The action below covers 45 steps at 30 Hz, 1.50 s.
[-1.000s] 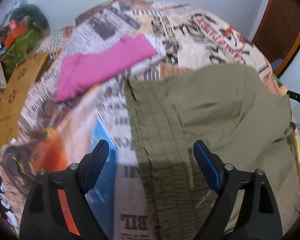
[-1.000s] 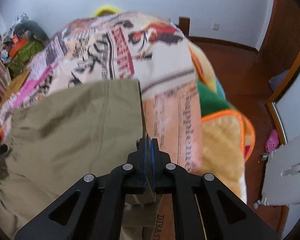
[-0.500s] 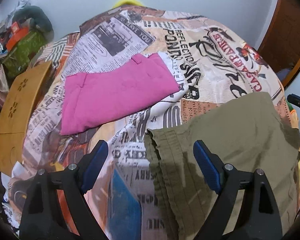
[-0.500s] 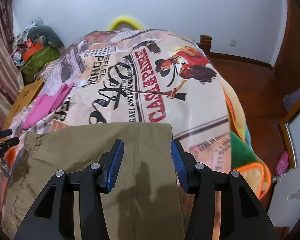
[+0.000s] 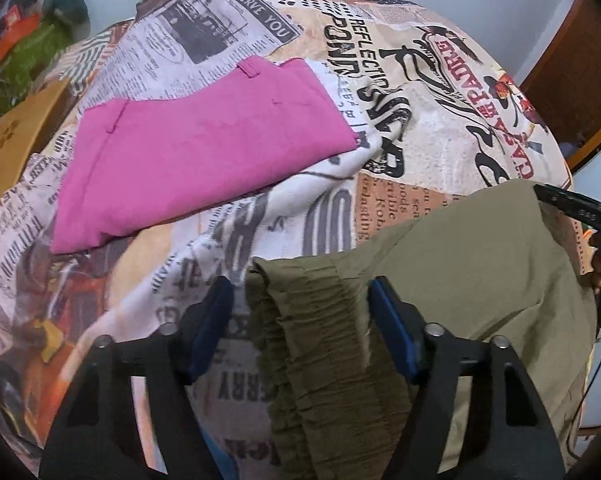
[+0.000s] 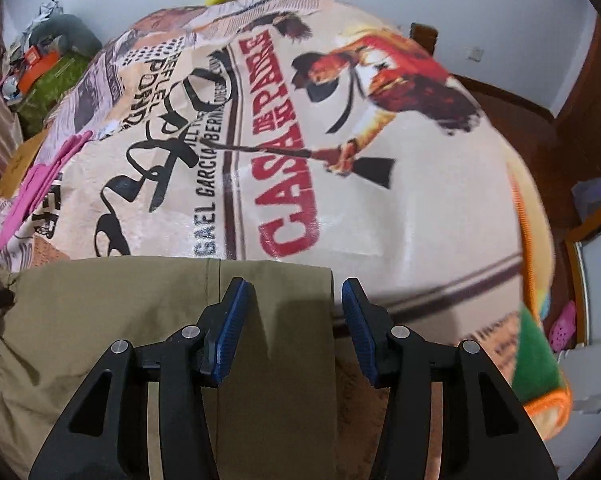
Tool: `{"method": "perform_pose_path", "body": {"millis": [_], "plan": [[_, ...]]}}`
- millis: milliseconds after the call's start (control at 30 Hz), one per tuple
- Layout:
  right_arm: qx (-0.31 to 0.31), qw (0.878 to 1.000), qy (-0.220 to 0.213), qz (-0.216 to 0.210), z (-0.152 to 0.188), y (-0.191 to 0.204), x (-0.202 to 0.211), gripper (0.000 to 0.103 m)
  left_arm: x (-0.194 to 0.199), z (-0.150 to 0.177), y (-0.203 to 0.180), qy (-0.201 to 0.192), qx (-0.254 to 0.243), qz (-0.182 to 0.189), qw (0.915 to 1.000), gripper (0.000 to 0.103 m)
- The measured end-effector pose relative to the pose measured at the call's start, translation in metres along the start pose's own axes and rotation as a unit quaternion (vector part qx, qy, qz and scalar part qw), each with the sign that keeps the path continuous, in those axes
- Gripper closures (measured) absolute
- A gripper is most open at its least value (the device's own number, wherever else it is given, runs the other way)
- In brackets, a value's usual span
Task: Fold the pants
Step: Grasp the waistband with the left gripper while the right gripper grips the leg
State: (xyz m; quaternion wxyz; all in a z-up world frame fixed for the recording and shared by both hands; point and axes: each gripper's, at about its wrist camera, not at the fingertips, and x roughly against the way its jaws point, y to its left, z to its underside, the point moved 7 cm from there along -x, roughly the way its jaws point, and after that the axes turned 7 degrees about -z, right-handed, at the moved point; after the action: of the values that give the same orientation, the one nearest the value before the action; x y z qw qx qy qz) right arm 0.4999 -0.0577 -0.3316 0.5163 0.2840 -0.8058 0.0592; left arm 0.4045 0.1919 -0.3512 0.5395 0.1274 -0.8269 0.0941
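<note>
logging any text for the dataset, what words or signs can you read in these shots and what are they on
All on the printed bedspread:
"CASA DE PADRE", big red letters, right wrist view.
"GAEL GARCIA BERNAL", black, beside it.
"TO SERVE YOU", above a newspaper photo, left wrist view.
"REFLECTIO", cut off by the pink folded pants.
Small newsprint columns: too small to read.
Olive pants and pink pants: no text visible.

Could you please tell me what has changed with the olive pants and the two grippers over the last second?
The right hand-held gripper let go of the olive pants, now lying flat. The left hand-held gripper has just been closing around their waistband, not yet pinching. The pink pants stayed put.
</note>
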Motion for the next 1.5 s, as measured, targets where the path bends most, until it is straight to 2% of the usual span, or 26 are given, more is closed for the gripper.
{"method": "perform_pose_path", "body": {"millis": [133,267,400,533,567,667,800,933,1133,1300,1500], "plan": [[0.007,1.0,-0.01,-0.009,-0.002,0.004,-0.003,0.058,0.002,0.0,-0.007,-0.015,-0.018,-0.015,0.9996,0.044],[0.003,1.0,-0.016,0.005,0.0,0.0,-0.006,0.081,0.001,0.002,-0.004,-0.023,-0.014,-0.021,0.9994,0.046],[-0.004,1.0,-0.018,-0.007,0.004,-0.002,-0.003,0.089,0.001,0.002,-0.001,-0.024,-0.003,-0.015,0.9996,0.046],[0.01,1.0,-0.027,0.005,0.008,0.002,0.001,0.092,0.007,0.0,-0.003,-0.036,-0.013,-0.026,0.9989,0.05],[0.011,0.999,-0.033,0.006,0.008,0.003,0.003,0.1,0.009,0.0,-0.004,-0.041,-0.016,-0.03,0.9986,0.053],[0.006,0.998,-0.055,0.006,0.003,0.003,0.014,0.1,0.02,-0.001,-0.009,-0.061,-0.035,-0.044,0.9965,0.062],[0.023,0.996,-0.082,0.014,-0.007,0.009,0.035,0.1,0.041,-0.007,-0.015,-0.092,-0.064,-0.066,0.9915,0.065],[0.041,0.992,-0.119,0.022,-0.024,0.021,0.064,0.1,0.07,-0.021,-0.007,-0.12,-0.052,-0.059,0.9897,0.065],[0.039,0.981,-0.192,0.005,-0.065,0.042,0.122,0.1,0.106,-0.035,0.002,-0.147,-0.038,-0.055,0.9868,0.066],[0.055,0.974,-0.219,-0.002,-0.081,0.067,0.151,0.1,0.127,-0.035,0.009,-0.16,-0.034,-0.058,0.9848,0.067],[0.064,0.971,-0.23,-0.012,-0.079,0.084,0.173,0.1,0.145,-0.026,0.016,-0.161,-0.029,-0.05,0.9853,0.067]]}}
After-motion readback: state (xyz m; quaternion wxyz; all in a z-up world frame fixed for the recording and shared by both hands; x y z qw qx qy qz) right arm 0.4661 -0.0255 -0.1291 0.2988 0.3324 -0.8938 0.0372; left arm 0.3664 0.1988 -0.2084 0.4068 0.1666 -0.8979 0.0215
